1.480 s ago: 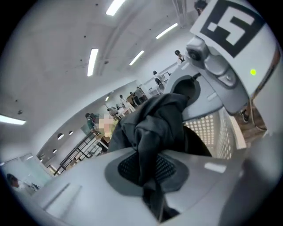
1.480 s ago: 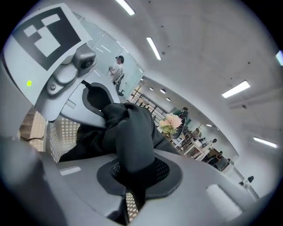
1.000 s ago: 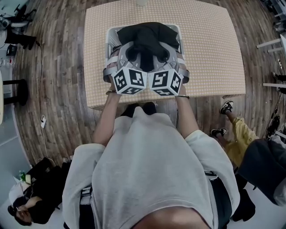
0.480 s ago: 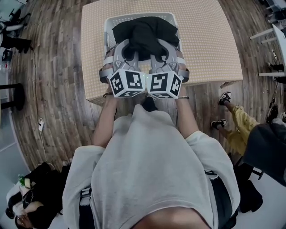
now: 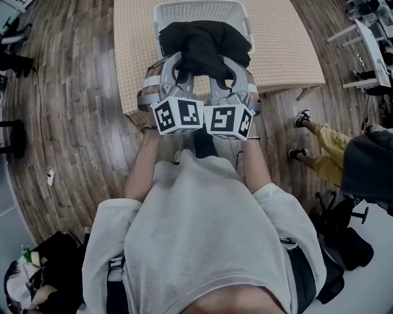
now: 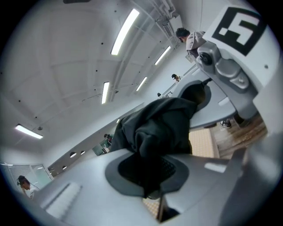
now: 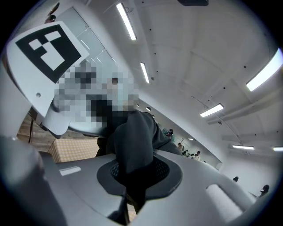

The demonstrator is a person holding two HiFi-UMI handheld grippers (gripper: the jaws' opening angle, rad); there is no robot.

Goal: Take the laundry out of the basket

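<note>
Over checkered tabletop (image 5: 282, 55), fingers (image 6: 88, 190) of left gripper (image 6: 152, 178) and right gripper (image 7: 132, 187) pinch crumpled black garment (image 5: 206, 43).

Head cam's up top, looking steeply down past the person's chest (image 5: 209, 233) at the table (image 5: 282, 49) and white laundry basket (image 5: 202, 7). Cams on the left hand-held gripper (image 6: 152, 190) and right hand-held gripper (image 7: 130, 194) sit right behind the jaws, super close, angled up at the ceiling (image 6: 66, 66). All three share the black garment (image 5: 206, 43).

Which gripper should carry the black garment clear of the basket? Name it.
Neither alone: left gripper and right gripper are both shut on the black garment, side by side; use both.
</note>
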